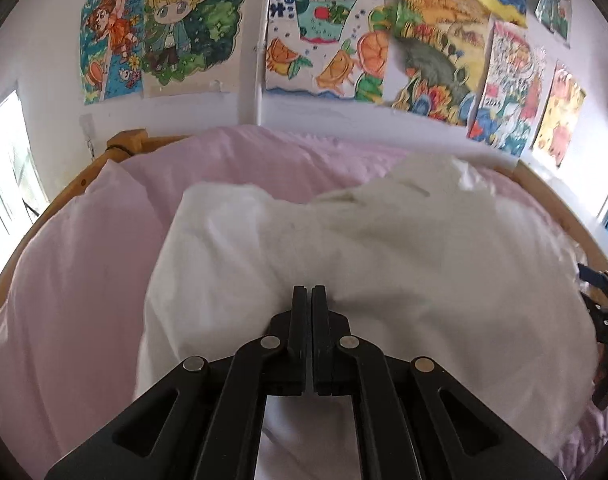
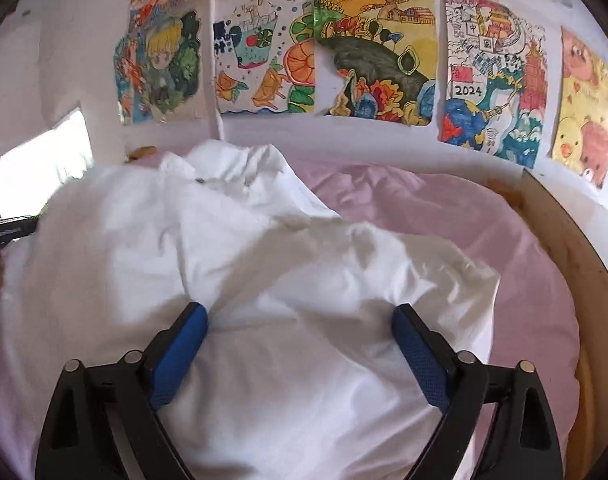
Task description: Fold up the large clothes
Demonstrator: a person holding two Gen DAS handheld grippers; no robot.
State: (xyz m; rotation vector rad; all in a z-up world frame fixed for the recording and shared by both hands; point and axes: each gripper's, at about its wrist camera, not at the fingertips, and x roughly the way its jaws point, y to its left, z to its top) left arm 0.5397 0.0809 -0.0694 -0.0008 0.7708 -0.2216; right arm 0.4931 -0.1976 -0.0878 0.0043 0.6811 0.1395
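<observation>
White garment (image 2: 263,280) on pink bed (image 2: 524,264): L gripper (image 1: 308,292) jaws closed, cloth pinch unclear; R gripper (image 2: 299,312) wide open, empty, over garment, prob. readying a grab

Your left hand-held gripper (image 1: 308,292) is matte black throughout: two flat, slab-like fingers carried on angled linkage arms with triangular cut-outs, joined by four round silver pivot pins. Your right hand-held gripper (image 2: 301,316) has the same black linkage and silver pins, but its fingers (image 2: 418,354) wear textured blue pads.
</observation>
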